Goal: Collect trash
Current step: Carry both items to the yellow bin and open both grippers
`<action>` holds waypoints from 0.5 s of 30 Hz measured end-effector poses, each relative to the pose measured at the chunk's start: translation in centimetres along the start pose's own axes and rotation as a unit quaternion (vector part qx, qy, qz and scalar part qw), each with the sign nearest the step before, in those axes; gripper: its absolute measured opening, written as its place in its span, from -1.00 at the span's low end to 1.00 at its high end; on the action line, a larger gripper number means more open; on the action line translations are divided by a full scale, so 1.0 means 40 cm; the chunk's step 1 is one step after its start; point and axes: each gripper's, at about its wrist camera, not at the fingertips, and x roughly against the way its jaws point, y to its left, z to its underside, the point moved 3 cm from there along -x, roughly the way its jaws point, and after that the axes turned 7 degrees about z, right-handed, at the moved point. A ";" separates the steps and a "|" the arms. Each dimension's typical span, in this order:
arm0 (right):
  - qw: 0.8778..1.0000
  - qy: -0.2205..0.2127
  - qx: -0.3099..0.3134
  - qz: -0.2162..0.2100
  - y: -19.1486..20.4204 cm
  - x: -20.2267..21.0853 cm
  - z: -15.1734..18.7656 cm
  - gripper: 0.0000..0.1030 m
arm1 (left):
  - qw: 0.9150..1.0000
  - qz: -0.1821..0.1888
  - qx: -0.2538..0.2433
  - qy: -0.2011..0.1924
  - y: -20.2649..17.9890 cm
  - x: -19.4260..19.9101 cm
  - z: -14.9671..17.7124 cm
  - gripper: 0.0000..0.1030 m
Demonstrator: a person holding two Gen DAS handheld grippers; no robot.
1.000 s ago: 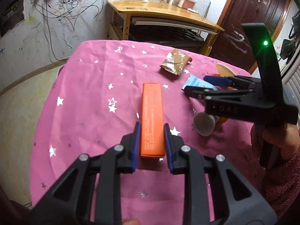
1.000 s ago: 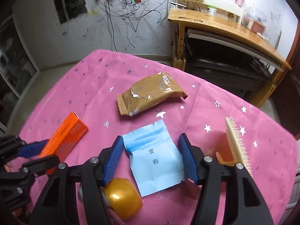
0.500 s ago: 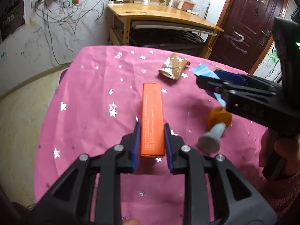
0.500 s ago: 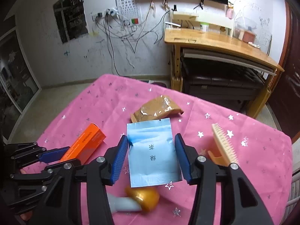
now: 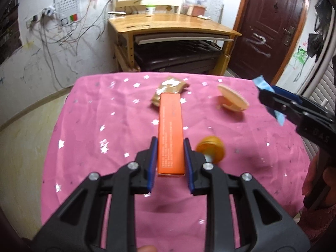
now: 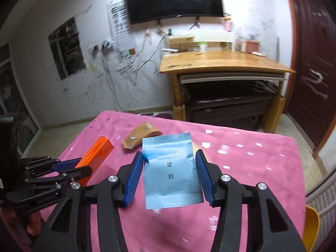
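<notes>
A long orange box (image 5: 170,134) is clamped at its near end between blue-padded jaws, lifted off the pink starred worktop (image 5: 94,130) and pointing away. A flat pale-blue sachet (image 6: 171,171) with two printed characters is held by its side edges, raised. A crumpled brown wrapper (image 5: 168,88) lies on the far worktop.

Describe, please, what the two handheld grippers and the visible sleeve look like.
Both the left gripper and the right gripper are black plastic frames with silver bolts and ribbed blue finger pads. The right one bears pale lettering. The sleeve is dark pink knit.
</notes>
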 end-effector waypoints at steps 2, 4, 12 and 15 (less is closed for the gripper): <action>1.000 -0.012 -0.021 0.013 -0.057 0.040 0.012 -0.12 | 1.000 0.006 -0.012 -0.001 -0.033 -0.004 -0.011 -0.57; 0.999 -0.020 -0.039 0.028 -0.111 0.074 0.026 -0.12 | 1.000 0.013 -0.021 -0.001 -0.063 -0.008 -0.021 -0.57; 0.991 -0.035 -0.097 0.086 -0.294 0.172 0.102 -0.12 | 0.997 0.040 -0.069 -0.003 -0.208 -0.029 -0.060 -0.57; 0.986 -0.036 -0.117 0.109 -0.361 0.197 0.138 -0.12 | 0.995 0.053 -0.084 0.001 -0.264 -0.040 -0.064 -0.57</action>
